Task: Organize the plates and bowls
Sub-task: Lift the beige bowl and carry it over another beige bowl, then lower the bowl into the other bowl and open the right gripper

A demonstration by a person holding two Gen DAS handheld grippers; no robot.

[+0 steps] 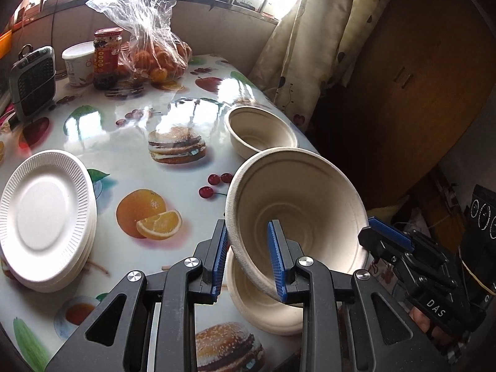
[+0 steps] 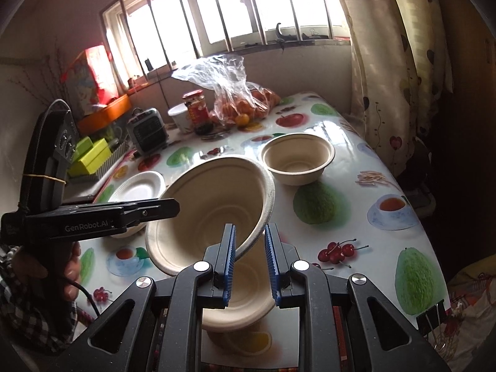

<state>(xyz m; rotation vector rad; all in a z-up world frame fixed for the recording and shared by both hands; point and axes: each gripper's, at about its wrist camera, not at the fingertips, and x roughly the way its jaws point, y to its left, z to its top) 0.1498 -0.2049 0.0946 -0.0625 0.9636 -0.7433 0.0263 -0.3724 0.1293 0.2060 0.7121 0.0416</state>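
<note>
Both grippers pinch opposite rims of one tilted paper bowl (image 1: pixel 297 214), left gripper (image 1: pixel 249 257) and right gripper (image 2: pixel 249 266) jaws narrowly parted, lifted just above another bowl (image 2: pixel 245 307) on the table's (image 1: pixel 130 161) near edge.

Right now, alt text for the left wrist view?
The left gripper has its jaws clamped on the rim of a tilted beige bowl, raised over a second bowl on the fruit-print table. A third bowl sits beyond; white plates are stacked left.
</note>
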